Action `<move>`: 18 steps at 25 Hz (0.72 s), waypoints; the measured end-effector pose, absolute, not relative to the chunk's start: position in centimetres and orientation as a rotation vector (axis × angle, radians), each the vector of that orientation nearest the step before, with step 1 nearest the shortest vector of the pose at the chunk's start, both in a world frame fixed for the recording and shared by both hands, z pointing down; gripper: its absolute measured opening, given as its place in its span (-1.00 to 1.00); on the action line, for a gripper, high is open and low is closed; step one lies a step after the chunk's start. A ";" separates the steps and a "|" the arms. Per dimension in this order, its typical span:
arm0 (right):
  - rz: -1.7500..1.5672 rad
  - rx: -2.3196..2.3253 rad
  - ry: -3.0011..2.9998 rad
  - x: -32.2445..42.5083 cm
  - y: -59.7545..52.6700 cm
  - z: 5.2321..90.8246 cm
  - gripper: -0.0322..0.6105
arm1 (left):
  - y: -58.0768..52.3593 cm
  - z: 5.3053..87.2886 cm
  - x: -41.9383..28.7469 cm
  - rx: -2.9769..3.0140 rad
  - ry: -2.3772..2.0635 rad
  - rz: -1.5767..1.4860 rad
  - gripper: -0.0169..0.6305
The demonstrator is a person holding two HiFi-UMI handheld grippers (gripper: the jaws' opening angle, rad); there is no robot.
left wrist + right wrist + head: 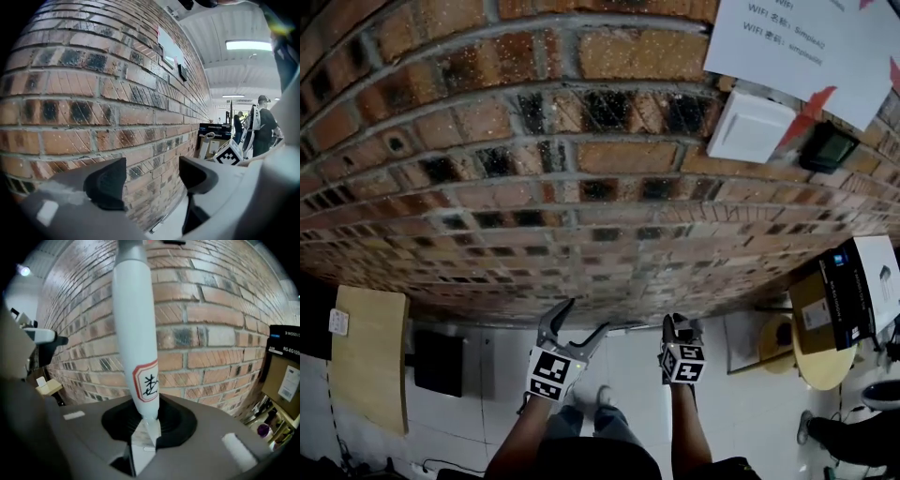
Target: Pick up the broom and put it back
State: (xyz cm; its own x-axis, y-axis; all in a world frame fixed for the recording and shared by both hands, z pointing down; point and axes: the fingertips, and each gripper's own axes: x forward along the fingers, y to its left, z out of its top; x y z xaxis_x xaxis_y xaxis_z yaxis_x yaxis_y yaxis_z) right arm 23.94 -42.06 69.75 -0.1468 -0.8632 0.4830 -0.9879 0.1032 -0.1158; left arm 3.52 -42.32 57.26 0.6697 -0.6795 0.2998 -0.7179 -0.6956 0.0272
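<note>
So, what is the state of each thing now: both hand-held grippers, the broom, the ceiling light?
Left hand-held gripper, open, empty.
Right hand-held gripper, shut on broom.
Broom, held by its white handle.
Ceiling light, on.

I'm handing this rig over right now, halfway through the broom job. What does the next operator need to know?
Right gripper: shut on the white broom handle, which stands roughly upright between its jaws.
Left gripper: open and empty, beside the right one.
Both face the brick wall at close range. The broom's head is out of view.
Done: the broom is gripped.
Left: put it back. No hook or holder shows in these views, so find its spot first.
</note>
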 end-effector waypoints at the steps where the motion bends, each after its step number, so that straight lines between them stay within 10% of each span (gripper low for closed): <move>1: 0.572 1.842 -2.111 23.3 -42.0 67.7 -0.67 | -42.6 56.4 3.0 2.734 -1.176 0.378 0.15; 18: 0.034 2.025 -2.402 13.7 -40.8 39.2 -0.68 | -42.6 38.9 -6.7 2.694 -1.692 -0.028 0.15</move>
State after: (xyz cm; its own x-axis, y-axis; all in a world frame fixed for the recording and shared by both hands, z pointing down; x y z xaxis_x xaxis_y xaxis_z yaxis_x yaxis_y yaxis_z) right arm 13.71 -40.79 39.24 -0.1692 -0.9855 0.0141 -0.9855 0.1690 -0.0167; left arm -6.70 -42.63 38.89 0.4342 -0.9001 -0.0362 -0.9008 -0.4335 -0.0246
